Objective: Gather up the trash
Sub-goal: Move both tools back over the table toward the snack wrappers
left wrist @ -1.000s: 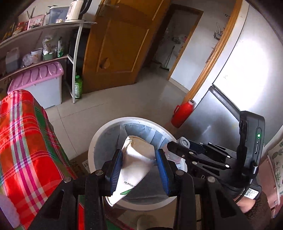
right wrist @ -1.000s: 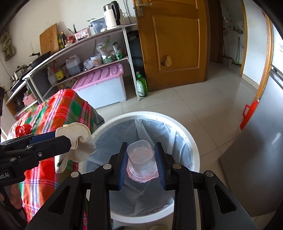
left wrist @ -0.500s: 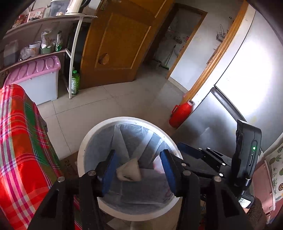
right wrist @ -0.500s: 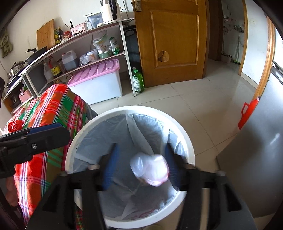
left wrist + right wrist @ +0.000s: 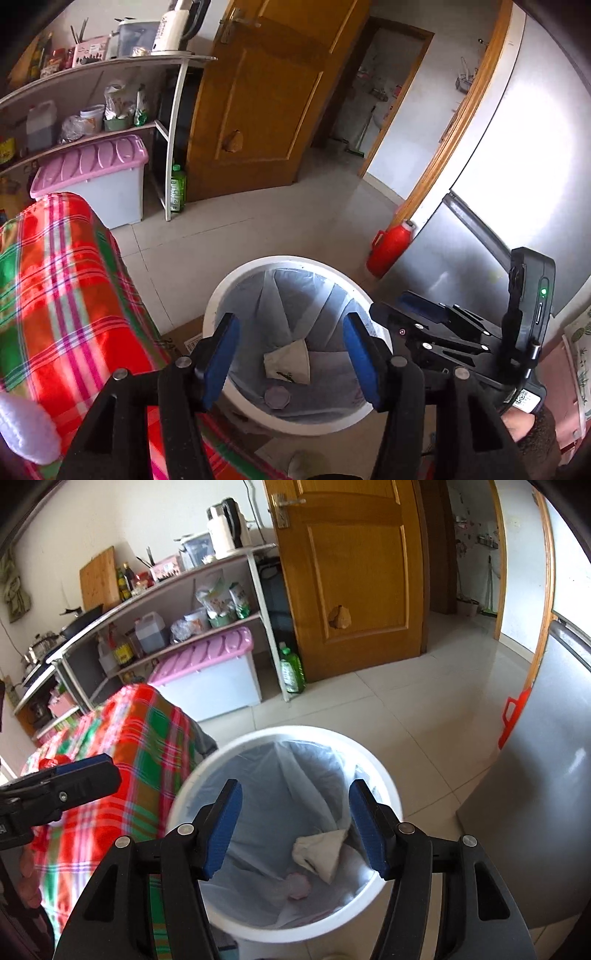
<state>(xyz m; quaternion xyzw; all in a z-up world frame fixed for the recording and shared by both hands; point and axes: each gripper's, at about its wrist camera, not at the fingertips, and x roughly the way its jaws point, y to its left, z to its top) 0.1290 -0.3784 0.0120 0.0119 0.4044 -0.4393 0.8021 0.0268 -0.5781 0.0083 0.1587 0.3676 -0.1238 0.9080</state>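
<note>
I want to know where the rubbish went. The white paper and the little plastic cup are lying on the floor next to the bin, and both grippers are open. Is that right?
Not quite. The white paper and the plastic cup lie inside the bin, at the bottom of its liner, not on the floor beside it. Both wrist views show this. The rest holds: the left gripper and the right gripper are both open, with nothing between their pads.

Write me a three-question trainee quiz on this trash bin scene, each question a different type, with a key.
1. True or false: the left gripper holds the paper wrapper.
2. Where does the clear plastic cup lie? A) on the plaid cloth B) in the lined bin C) on the floor
3. Fill in: the right gripper is ____.

Key: 1 false, it is open and the wrapper lies in the bin; 2 B; 3 open, nothing between its pads.
</note>
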